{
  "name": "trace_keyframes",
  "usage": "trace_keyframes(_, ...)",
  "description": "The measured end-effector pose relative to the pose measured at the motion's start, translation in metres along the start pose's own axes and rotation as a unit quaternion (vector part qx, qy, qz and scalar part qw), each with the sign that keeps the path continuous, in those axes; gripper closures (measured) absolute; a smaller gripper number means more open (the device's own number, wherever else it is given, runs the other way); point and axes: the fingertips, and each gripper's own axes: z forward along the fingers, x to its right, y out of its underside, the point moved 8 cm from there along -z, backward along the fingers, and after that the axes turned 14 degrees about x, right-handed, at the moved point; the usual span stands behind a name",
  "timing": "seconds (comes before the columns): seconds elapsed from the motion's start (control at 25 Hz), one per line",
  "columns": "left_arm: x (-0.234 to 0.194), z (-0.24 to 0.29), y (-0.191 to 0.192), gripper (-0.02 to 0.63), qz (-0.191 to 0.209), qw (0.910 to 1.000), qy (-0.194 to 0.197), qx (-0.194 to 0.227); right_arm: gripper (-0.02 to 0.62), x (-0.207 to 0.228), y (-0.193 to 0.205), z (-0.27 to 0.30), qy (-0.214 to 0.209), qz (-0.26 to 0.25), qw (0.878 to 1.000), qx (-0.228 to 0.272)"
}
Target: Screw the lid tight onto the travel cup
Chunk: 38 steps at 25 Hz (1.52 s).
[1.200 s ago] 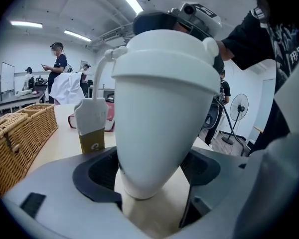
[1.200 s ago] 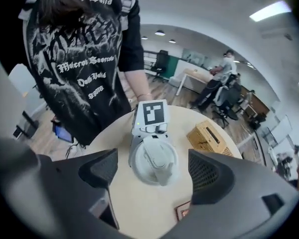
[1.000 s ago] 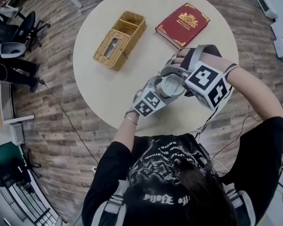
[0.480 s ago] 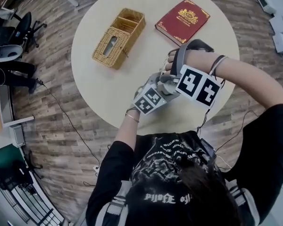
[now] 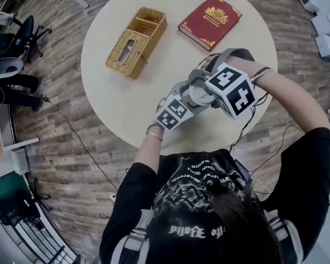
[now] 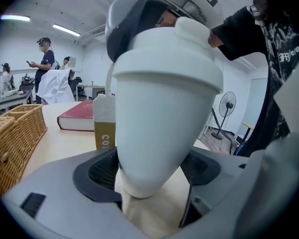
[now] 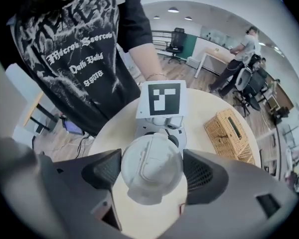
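Note:
A white travel cup stands upright over the table's near edge, its tapered foot pinched between the pads of my left gripper. The white lid sits on top of it. My right gripper comes down from above, and its two dark pads touch the lid's rim on either side after narrowing onto it. In the head view both grippers meet at the cup, the left gripper low and the right gripper above, its marker cube hiding most of the cup.
On the round beige table lie a wicker box at the far left and a red book at the far right. A small white and gold carton stands just behind the cup. People stand and sit in the room beyond.
My right gripper has twisted round above the cup, its marker cube turning to show other faces. Its hand has swung with it. The left gripper and cup have stayed nearly still.

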Motion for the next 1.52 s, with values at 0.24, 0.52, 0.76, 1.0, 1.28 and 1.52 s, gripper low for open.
trace_keyframes(0.24,0.001,-0.001,0.003,0.209,-0.019,0.9996,-0.019,0.011,0.204,0.001,0.004,-0.001,0.077,0.115,0.990,0.023)
trace_keyframes(0.52,0.003,-0.003,0.006,0.209,-0.032,0.9987,-0.036,0.018,0.206,-0.006,0.008,-0.003,0.226,0.284,0.927,0.093)
trace_keyframes(0.76,0.005,-0.003,0.010,0.209,-0.041,0.9959,-0.068,0.044,0.206,-0.016,0.013,-0.001,0.342,0.391,0.842,0.143)
trace_keyframes(1.0,0.007,-0.002,0.015,0.209,-0.055,0.9899,-0.106,0.075,0.206,-0.021,0.011,0.004,0.442,0.447,0.760,0.167)
trace_keyframes(1.28,0.010,-0.002,0.015,0.209,-0.044,0.9879,-0.122,0.086,0.206,-0.029,0.005,0.008,0.545,0.500,0.652,0.168)
trace_keyframes(1.52,0.010,-0.004,0.015,0.209,-0.050,0.9888,-0.110,0.088,0.191,-0.035,0.002,0.010,0.531,0.488,0.658,0.215)
